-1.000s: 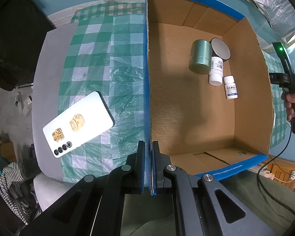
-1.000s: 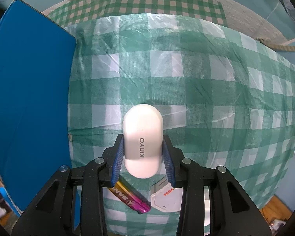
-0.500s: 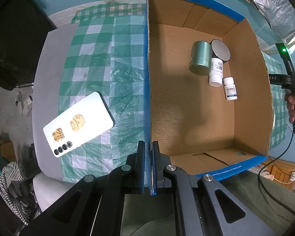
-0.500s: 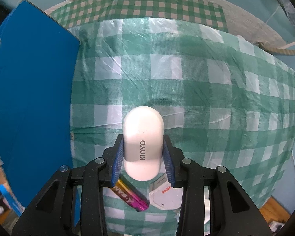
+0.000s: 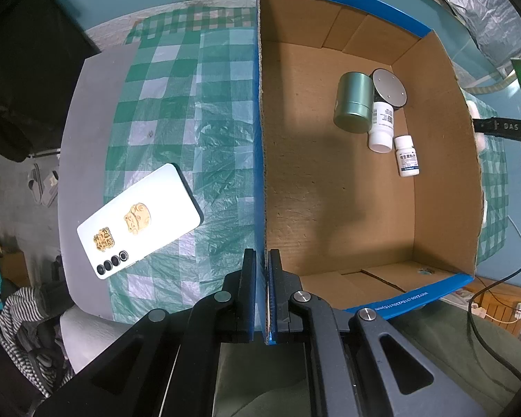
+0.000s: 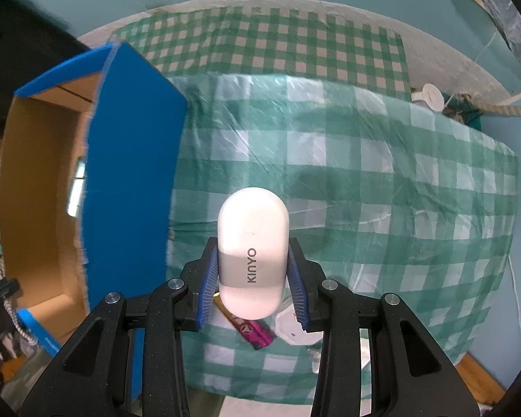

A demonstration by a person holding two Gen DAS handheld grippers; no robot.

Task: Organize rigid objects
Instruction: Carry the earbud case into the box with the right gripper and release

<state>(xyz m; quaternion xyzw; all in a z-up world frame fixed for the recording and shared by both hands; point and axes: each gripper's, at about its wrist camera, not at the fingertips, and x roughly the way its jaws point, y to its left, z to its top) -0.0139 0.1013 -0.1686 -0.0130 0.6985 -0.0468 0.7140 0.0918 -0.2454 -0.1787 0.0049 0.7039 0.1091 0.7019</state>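
Left gripper (image 5: 262, 295): clamped on the blue wall of the cardboard box (image 5: 258, 146); right gripper (image 6: 253, 278): gripping a white KINYO capsule-shaped case (image 6: 253, 253) above the checked cloth (image 6: 382, 191), beside the box; inside the box: green tin (image 5: 353, 102), two white bottles (image 5: 407, 156); phone (image 5: 139, 220) on cloth.
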